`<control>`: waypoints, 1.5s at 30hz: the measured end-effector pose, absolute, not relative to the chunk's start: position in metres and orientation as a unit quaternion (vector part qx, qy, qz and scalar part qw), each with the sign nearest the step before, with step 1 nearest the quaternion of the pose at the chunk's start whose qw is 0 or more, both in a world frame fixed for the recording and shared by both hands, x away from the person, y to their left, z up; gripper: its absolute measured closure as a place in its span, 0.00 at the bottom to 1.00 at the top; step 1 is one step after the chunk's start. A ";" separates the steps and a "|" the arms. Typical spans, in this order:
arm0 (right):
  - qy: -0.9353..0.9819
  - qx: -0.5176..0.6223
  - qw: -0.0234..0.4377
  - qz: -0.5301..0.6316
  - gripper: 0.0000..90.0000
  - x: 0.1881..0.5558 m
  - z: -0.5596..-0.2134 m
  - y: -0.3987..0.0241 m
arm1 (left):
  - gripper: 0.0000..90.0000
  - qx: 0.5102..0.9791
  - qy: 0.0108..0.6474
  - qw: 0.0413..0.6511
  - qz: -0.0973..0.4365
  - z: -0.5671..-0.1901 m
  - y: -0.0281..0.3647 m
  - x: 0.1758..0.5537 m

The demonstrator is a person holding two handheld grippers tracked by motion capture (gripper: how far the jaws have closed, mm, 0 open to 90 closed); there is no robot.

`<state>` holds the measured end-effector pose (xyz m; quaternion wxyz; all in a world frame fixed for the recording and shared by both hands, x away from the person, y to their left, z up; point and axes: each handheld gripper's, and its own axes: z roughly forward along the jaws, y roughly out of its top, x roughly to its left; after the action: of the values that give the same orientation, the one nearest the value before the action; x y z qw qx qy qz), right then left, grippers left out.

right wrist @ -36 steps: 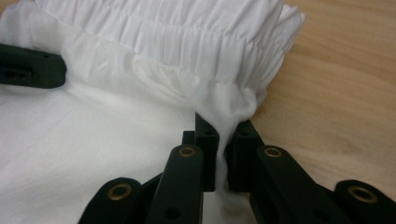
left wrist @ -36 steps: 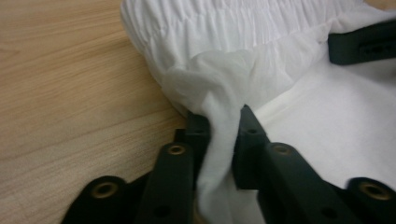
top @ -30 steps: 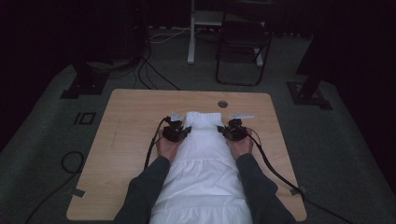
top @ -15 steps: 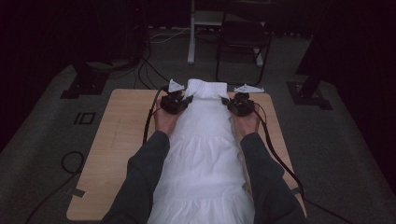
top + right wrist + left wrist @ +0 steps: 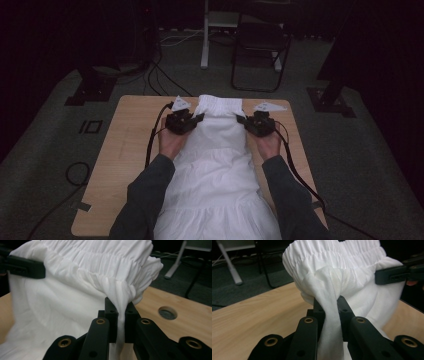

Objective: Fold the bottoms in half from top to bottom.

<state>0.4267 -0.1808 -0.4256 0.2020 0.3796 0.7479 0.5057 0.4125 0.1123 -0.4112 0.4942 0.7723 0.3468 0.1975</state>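
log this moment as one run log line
left gripper: shut on white garment | right gripper: shut on white garment | garment: waistband end lifted above table

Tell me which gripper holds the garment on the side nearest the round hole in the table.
The right gripper: the hole sits just beside its pinch on the white garment.

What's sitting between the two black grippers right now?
The gathered elastic waistband of the white fabric skirt spans from the left gripper to the right gripper, both clamped on it, seen in the high view.
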 end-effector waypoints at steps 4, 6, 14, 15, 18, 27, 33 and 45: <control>0.756 0.360 0.188 0.514 0.95 0.394 -0.432 -0.184 | 0.91 0.778 0.333 0.499 0.186 -0.417 0.119 0.377; 0.766 0.347 0.182 0.510 0.95 0.373 -0.439 -0.184 | 0.91 0.784 0.325 0.499 0.176 -0.426 0.123 0.353; 0.789 0.336 0.153 0.491 0.94 0.302 -0.489 -0.182 | 0.89 0.775 0.337 0.504 0.178 -0.493 0.133 0.268; 0.793 0.337 0.153 0.484 0.94 0.295 -0.499 -0.180 | 0.89 0.775 0.349 0.500 0.166 -0.504 0.133 0.262; 0.810 0.336 0.152 0.456 0.94 0.280 -0.525 -0.174 | 0.90 0.801 0.362 0.451 0.154 -0.533 0.131 0.256; 0.826 0.353 0.134 0.418 0.94 0.287 -0.559 -0.166 | 0.94 0.821 0.369 0.410 0.146 -0.556 0.123 0.280; 0.824 0.363 0.146 0.410 0.94 0.306 -0.562 -0.162 | 0.94 0.821 0.375 0.404 0.149 -0.557 0.118 0.308; 0.811 0.394 0.167 0.399 0.94 0.367 -0.562 -0.159 | 0.94 0.810 0.395 0.406 0.152 -0.555 0.109 0.376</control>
<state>0.3673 -0.1592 -0.5619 0.1665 0.3943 0.8111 0.3985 0.3757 0.1087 -0.5547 0.4058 0.8102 0.3947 0.1517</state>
